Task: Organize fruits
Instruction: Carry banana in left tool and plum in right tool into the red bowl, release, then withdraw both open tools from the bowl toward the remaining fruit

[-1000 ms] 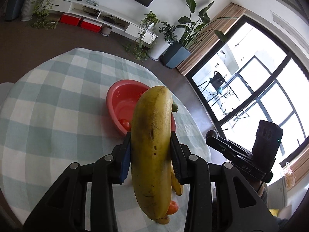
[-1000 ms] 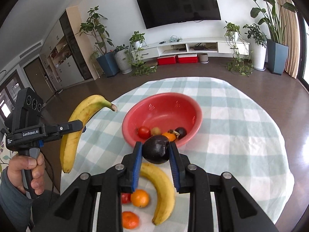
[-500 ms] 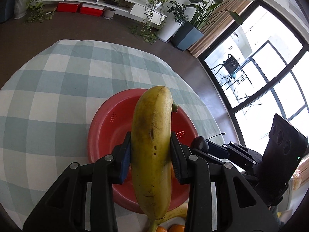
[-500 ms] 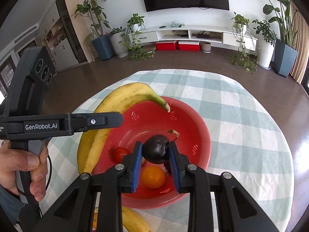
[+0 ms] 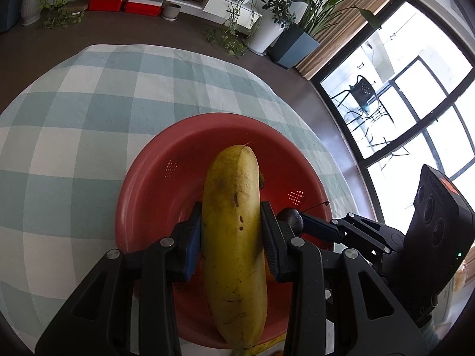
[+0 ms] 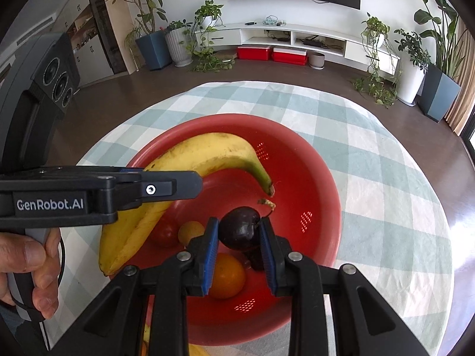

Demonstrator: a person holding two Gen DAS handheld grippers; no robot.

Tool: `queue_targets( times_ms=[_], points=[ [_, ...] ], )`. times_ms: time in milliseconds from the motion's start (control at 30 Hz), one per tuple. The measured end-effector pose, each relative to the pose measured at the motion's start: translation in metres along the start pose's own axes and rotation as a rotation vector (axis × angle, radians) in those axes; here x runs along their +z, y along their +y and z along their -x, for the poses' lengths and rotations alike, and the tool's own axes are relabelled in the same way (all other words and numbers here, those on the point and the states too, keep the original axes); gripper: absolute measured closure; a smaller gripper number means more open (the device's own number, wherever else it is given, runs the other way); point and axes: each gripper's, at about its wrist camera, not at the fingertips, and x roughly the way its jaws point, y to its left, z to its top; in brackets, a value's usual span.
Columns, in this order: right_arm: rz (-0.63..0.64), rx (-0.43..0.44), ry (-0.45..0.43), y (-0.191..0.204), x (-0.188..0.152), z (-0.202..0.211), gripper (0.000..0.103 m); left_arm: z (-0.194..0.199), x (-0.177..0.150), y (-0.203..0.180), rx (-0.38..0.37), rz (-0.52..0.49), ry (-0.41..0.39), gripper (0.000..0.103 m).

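The round surface (image 6: 371, 178) under me wears a pale green and white checked cloth. On it sits the big red plastic bowl (image 6: 323, 207) with small perforated patches in its wall.

My left claw (image 5: 231, 237) is clamped on a long yellow banana (image 5: 234, 231) with brown flecks, blue pads pressing both its sides. From the right wrist view the banana hangs over the left half of the bowl, its green stem tip (image 6: 265, 182) curving down toward the middle; a hand (image 6: 29, 270) grips the handle of that claw at the left edge.

My right claw (image 6: 239, 234) is closed on a dark purple, near-black round fruit (image 6: 239, 228) with a thin dry stem, held above the bowl's inside, just below the banana's tip and not touching it.

Down in the bowl lie a round orange citrus fruit (image 6: 225, 276) just beneath my right claw, a smaller yellow-orange round fruit (image 6: 190, 231), and a small red tomato-like fruit (image 6: 164, 234) partly hidden behind the banana. Another dark fruit (image 6: 255, 259) sits under the held one, mostly hidden.
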Motion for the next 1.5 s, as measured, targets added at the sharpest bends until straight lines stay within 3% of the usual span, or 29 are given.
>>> queue_targets(
  times_ms=[400, 467, 600, 767, 833, 933, 1000, 1067, 1333, 1500],
  points=[
    [-0.004, -0.003, 0.008, -0.001, -0.005, -0.006, 0.072, 0.003, 0.003, 0.002, 0.015, 0.014, -0.004, 0.067],
    [-0.009, -0.006, 0.003, -0.003, -0.004, -0.005, 0.064, 0.007, 0.002, 0.005, 0.005, 0.026, -0.016, 0.065],
    [-0.018, -0.006, -0.006, -0.003, -0.005, 0.002, 0.060, 0.024, 0.002, -0.002, -0.023, 0.021, -0.049, 0.063],
    [-0.021, -0.004, -0.048, -0.001, -0.012, 0.026, 0.056, 0.055, -0.004, -0.023, -0.048, -0.020, -0.094, 0.050],
    [-0.027, -0.001, -0.077, 0.000, -0.020, 0.043, 0.047, 0.071, -0.011, -0.031, -0.050, -0.037, -0.120, 0.041],
    [-0.061, 0.017, -0.137, -0.001, -0.036, 0.074, 0.037, 0.097, -0.027, -0.042, -0.062, -0.060, -0.160, 0.026],
    [-0.098, 0.043, -0.178, -0.002, -0.052, 0.094, 0.028, 0.114, -0.043, -0.045, -0.076, -0.059, -0.183, 0.007],
    [-0.137, 0.075, -0.209, -0.003, -0.070, 0.111, 0.022, 0.128, -0.062, -0.048, -0.072, -0.065, -0.199, 0.002],
    [-0.246, 0.118, -0.224, 0.009, -0.149, 0.136, 0.020, 0.158, -0.157, -0.043, -0.037, -0.071, -0.214, 0.001],
    [-0.270, 0.133, -0.236, 0.022, -0.179, 0.138, 0.020, 0.161, -0.210, -0.043, -0.031, -0.048, -0.213, 0.000]
  ],
)
